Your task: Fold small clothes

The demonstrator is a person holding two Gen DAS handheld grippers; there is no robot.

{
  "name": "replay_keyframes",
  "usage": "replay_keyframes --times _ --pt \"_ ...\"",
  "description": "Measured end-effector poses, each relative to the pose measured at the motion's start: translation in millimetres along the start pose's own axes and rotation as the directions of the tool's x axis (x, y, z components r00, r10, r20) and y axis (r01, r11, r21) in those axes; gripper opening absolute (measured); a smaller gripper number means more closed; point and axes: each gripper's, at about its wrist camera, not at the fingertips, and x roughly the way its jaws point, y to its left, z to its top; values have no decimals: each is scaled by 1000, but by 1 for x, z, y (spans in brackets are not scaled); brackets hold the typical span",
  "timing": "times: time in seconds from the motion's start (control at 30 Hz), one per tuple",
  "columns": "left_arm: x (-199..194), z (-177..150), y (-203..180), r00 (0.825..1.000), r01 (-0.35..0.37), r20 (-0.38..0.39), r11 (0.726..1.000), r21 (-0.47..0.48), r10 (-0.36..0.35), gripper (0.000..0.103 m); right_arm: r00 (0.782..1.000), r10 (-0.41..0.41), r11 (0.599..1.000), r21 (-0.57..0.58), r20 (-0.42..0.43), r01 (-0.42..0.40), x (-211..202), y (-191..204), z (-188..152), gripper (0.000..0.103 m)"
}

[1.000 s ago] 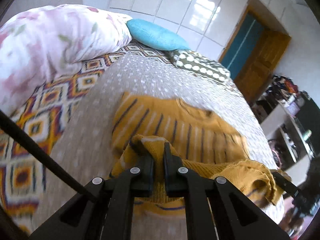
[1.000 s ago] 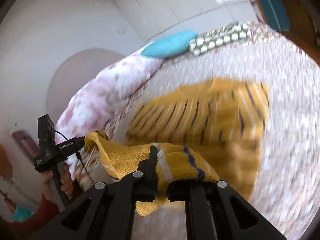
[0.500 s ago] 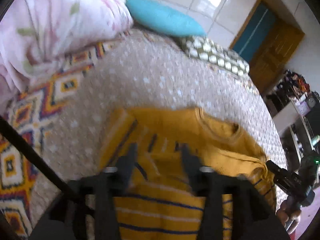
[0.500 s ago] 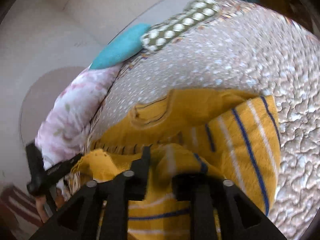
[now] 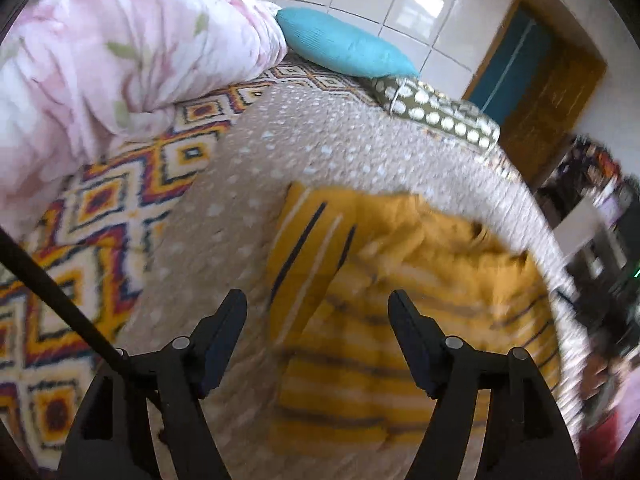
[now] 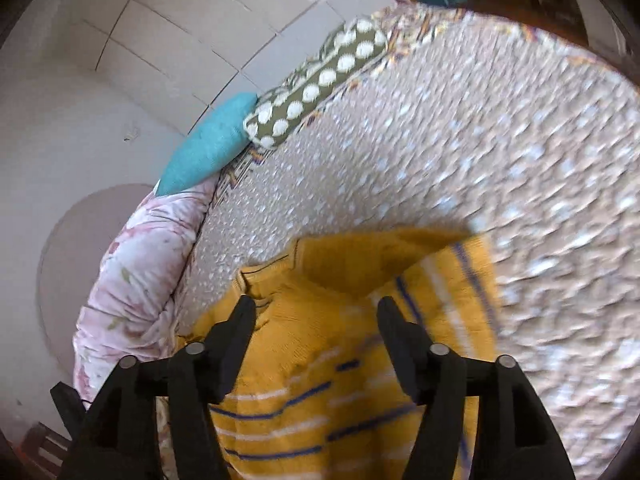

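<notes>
A small mustard-yellow knit sweater [image 5: 400,300] with navy and white stripes lies folded over on the dotted grey bedspread [image 5: 312,148]. It also shows in the right wrist view [image 6: 352,360], neckline toward the pillows. My left gripper [image 5: 318,304] is open and empty just above the sweater's left part. My right gripper [image 6: 316,312] is open and empty above the folded sweater near its collar. Both views are blurred by motion.
A pink floral duvet [image 5: 112,64] is piled at the left. A blue pillow [image 5: 340,44] and a green dotted pillow [image 5: 436,112] lie at the bed's head. A patterned blanket [image 5: 92,216] covers the left side. A wooden door [image 5: 548,92] and shelves [image 5: 600,208] stand at right.
Both grippers held the sweater's edge shut, carried it forward over the body, then opened and let go. The folded part now lies on the sweater.
</notes>
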Motion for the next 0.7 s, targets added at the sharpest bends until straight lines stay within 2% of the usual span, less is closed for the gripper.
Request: replay_keyframes --times 0.13,0.2,0.3,0.37,0.4,0.43,0.47,0.53,0.63,0.7 --pt "-12 -40 7 994 -110 35 988 108 107 75 998 -9 996 -90 -67 3 -37 0 -36 68" --pt "-13 -59 15 986 -166 46 976 143 161 75 993 43 993 -108 -107 -55 -50 1 -59 44" --pt "-2 -76 29 975 -220 10 962 161 222 75 986 43 977 -200 -162 -76 -54 5 -92 33" --pt "5 -81 42 973 -227 -15 966 126 231 75 982 -36 975 -220 -183 -5 -43 -4 -101 30" --pt "9 -84 48 974 -219 -32 970 102 223 75 976 -125 968 -239 -177 80 -36 -14 -103 27" --pt "13 -87 56 976 -206 -53 976 71 210 75 972 -170 959 -253 -164 125 -33 -21 -103 23" --pt "15 -88 62 981 -183 -50 982 43 185 76 970 -190 956 -254 -155 147 -32 -26 -102 15" --pt "13 -91 64 986 -163 -23 986 30 163 81 972 -203 958 -230 -118 172 -42 -25 -99 13" --pt "17 -95 57 983 -181 -14 981 70 183 87 979 -202 929 -317 4 193 -61 10 -92 16" --pt "18 -96 53 981 -193 -11 977 86 195 88 984 -176 917 -361 20 171 -56 32 -83 16"
